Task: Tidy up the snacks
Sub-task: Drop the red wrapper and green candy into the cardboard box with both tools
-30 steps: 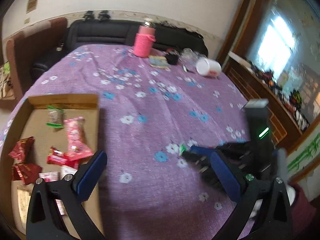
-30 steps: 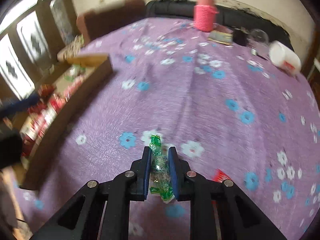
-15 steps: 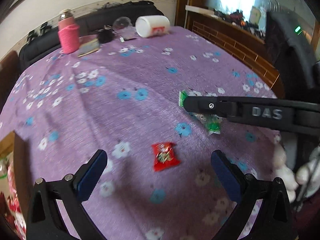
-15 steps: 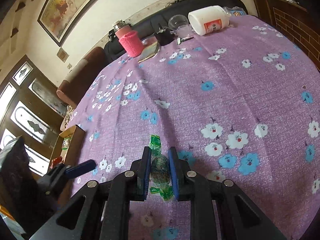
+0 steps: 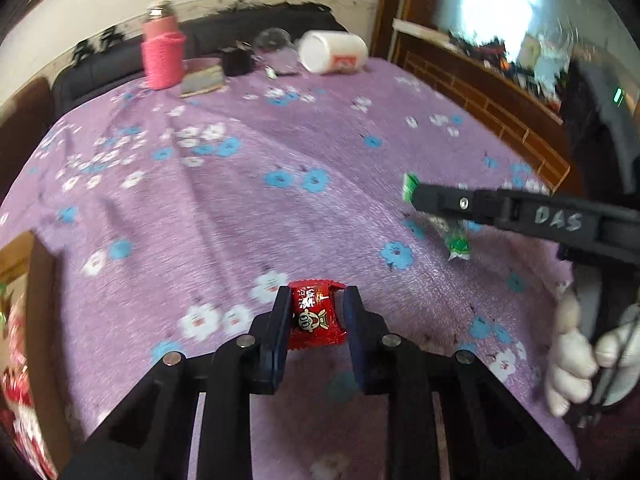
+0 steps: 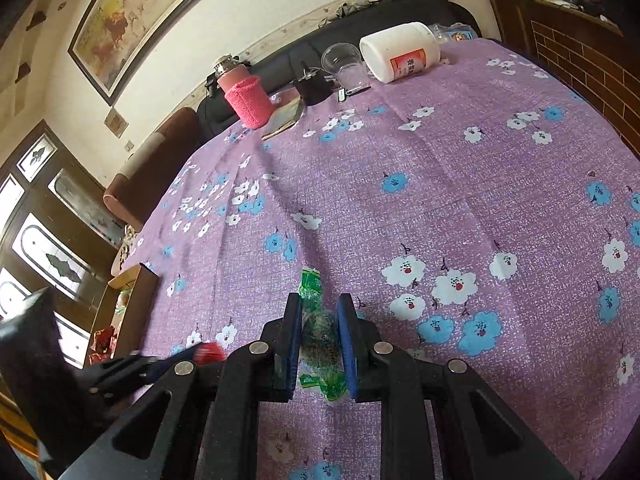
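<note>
Since half a second ago my left gripper has come down and narrowed around the red snack packet, which was lying loose ahead of it; the blue pads now sit against both sides of the packet on the purple flowered counter. My right gripper is clamped on the green candy wrapper, lifted off the cloth to the right of my left one. Off to my left gripper's left stands the cardboard box with other snacks.
</note>
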Demonstrator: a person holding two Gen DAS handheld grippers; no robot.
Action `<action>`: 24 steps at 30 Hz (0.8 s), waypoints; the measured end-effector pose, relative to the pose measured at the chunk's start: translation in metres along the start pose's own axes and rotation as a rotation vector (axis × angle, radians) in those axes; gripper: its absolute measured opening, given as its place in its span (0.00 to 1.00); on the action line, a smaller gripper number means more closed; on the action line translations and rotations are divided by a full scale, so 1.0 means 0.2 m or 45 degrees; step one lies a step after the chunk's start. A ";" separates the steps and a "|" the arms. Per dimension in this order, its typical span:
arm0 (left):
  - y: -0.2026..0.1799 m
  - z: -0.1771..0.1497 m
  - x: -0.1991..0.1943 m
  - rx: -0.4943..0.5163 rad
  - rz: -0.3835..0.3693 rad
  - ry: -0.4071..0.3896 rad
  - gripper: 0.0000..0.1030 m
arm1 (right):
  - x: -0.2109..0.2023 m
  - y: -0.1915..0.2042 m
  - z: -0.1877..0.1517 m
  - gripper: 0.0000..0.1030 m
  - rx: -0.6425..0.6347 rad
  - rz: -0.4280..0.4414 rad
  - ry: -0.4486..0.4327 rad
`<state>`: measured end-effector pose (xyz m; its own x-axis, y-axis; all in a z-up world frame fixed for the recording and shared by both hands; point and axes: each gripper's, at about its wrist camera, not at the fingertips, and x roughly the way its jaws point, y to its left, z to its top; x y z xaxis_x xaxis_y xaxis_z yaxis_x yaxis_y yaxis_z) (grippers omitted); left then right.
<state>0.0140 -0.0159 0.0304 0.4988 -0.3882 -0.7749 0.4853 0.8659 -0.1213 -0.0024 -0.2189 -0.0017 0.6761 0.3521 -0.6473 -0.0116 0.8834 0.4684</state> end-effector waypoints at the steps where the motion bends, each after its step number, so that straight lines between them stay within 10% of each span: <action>1: 0.03 0.00 -0.03 -0.021 -0.003 -0.012 0.24 | 0.00 0.01 -0.01 0.18 -0.012 0.001 -0.001; 9: 0.38 -0.19 -0.50 -0.282 0.063 -0.167 0.24 | 0.00 0.27 -0.08 0.18 -0.118 0.038 0.024; 24: 1.13 -0.72 -0.95 -0.716 0.335 -0.298 0.24 | 0.24 1.40 -0.38 0.19 -0.532 0.276 0.237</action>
<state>-0.0752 0.2991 0.0614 0.7232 -0.1443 -0.6754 -0.0911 0.9494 -0.3004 -0.0289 0.0693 0.0516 0.4830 0.5567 -0.6758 -0.4570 0.8187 0.3478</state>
